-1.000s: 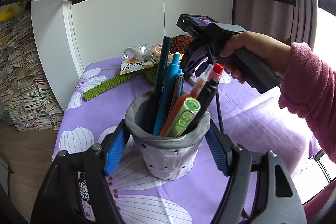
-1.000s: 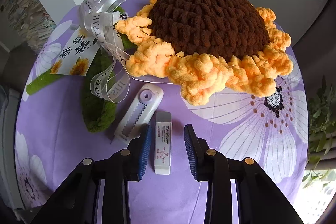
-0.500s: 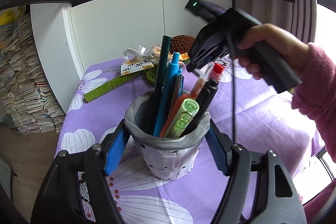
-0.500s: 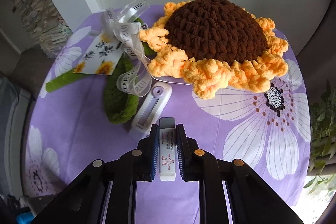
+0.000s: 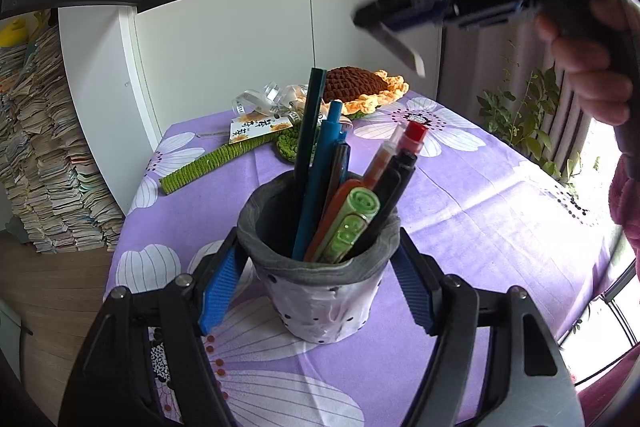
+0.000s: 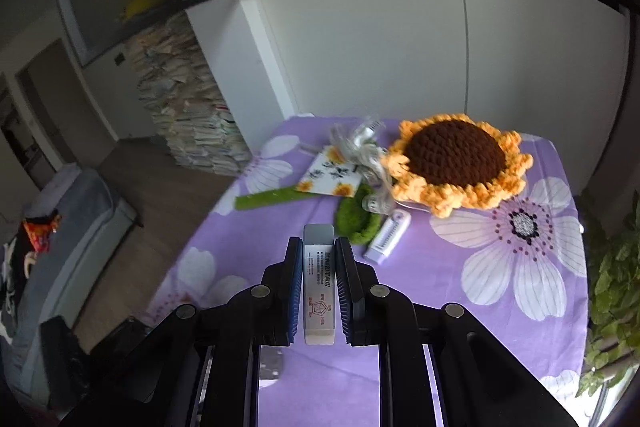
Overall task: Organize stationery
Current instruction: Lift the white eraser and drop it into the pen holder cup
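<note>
My left gripper (image 5: 318,283) is shut on a grey and white pen holder (image 5: 320,287) that stands on the purple tablecloth and holds several pens and markers (image 5: 344,187). My right gripper (image 6: 319,269) is shut on a white eraser (image 6: 319,283) and holds it high above the table. The right gripper also shows in the left wrist view (image 5: 400,39), raised at the upper right, with the eraser (image 5: 404,53) sticking out of its tip. A white correction tape (image 6: 389,237) lies on the cloth near the sunflower.
A crocheted sunflower (image 6: 456,163) with a green stem (image 6: 272,197), ribbon and tag (image 6: 330,177) lies at the table's far end. The round table with its purple flowered cloth (image 6: 500,267) stands by white cabinets. Stacked papers (image 6: 192,119) stand on the floor at left; a plant (image 6: 612,279) is at right.
My right gripper shut on the eraser, lifted it off the cloth and rose well above the table. My left gripper stayed shut on the pen holder.
</note>
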`<state>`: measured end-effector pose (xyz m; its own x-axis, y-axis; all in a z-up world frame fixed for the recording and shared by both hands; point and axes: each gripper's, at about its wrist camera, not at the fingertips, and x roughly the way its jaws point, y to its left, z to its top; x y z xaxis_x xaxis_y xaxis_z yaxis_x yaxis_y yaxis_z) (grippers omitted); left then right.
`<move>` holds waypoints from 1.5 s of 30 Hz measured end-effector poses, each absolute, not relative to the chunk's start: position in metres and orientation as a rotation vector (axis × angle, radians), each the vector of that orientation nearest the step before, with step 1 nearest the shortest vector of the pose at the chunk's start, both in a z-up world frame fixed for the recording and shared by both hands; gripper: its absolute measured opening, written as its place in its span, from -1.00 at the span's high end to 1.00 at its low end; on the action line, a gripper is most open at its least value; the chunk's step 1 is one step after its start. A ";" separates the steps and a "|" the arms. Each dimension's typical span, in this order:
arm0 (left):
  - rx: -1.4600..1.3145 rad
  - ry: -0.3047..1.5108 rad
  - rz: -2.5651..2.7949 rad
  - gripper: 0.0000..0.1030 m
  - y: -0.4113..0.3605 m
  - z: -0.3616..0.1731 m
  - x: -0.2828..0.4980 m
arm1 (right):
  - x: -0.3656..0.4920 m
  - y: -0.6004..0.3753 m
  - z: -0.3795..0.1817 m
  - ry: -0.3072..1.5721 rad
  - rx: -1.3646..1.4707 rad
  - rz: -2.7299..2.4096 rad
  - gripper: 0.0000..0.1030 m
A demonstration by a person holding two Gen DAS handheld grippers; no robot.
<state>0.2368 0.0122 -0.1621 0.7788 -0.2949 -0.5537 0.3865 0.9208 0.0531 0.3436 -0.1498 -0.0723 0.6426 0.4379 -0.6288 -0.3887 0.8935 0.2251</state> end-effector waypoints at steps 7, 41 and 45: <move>0.162 0.570 -0.374 -0.38 0.014 -0.162 0.237 | 0.310 -0.106 -0.059 0.649 0.078 0.760 0.67; 0.159 0.570 -0.379 -0.39 0.014 -0.164 0.237 | 0.303 -0.101 -0.113 0.656 0.054 0.817 0.66; 0.160 0.570 -0.380 -0.39 0.014 -0.163 0.238 | 0.304 -0.097 -0.116 0.673 0.023 0.807 0.66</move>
